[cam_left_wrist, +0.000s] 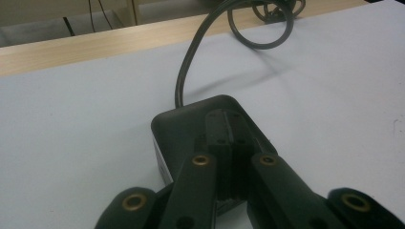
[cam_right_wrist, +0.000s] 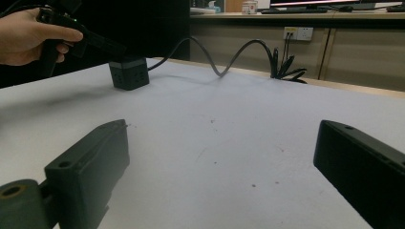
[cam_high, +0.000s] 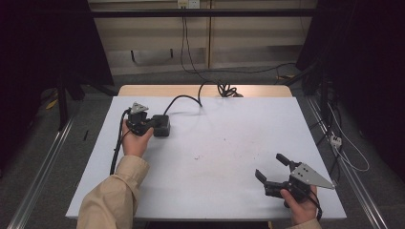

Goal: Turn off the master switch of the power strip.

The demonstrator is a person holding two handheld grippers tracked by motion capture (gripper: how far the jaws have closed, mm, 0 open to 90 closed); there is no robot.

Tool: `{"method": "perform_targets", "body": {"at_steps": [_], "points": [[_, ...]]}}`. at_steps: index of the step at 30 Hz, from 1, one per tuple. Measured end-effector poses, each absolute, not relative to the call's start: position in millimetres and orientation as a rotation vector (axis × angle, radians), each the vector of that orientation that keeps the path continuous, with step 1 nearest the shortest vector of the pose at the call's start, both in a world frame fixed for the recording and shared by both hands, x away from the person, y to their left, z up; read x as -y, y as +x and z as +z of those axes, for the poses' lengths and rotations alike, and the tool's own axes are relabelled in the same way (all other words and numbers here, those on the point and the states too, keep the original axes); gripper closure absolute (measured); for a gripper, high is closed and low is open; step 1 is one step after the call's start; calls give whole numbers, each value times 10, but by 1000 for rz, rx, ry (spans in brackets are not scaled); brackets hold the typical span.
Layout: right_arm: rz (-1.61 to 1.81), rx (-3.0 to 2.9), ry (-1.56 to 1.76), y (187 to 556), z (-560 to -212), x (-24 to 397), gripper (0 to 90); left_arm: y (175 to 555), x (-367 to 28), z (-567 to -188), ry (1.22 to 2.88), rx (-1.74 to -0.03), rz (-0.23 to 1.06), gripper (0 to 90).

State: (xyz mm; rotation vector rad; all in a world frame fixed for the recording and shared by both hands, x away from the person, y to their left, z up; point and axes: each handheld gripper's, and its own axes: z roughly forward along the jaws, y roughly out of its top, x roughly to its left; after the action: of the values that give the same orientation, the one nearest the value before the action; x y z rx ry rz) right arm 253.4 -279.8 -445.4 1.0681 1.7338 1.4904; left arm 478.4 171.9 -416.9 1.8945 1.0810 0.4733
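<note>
At the left of the high view, the left gripper (cam_high: pixel 152 125) rests on top of the black power cube (cam_high: pixel 161 126), its 2 jaws pressed together with nothing between them. The cube's cable (cam_high: pixel 184 98) loops toward the upper middle. To press or nudge well, I judge it should stay centred on the cube. At lower right, the right gripper (cam_high: pixel 271 168) idles, jaws spread over the white table (cam_high: pixel 215 157).

Power cube sits far left on the table

The cube (cam_high: pixel 161 126) is on the table (cam_high: pixel 215 143) – its cord (cam_high: pixel 184 98) runs back to the far edge – left gripper (cam_high: pixel 152 125) right over it, right gripper (cam_high: pixel 270 171) near the front right corner.
</note>
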Motion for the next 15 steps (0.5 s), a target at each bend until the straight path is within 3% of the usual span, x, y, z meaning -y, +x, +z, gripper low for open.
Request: {"method": "perform_targets", "body": {"at_steps": [15], "points": [[1494,-1734,1070,2541,-4456,2798,44,4771,-1740,-4154,1895,-1094,462,869]]}}
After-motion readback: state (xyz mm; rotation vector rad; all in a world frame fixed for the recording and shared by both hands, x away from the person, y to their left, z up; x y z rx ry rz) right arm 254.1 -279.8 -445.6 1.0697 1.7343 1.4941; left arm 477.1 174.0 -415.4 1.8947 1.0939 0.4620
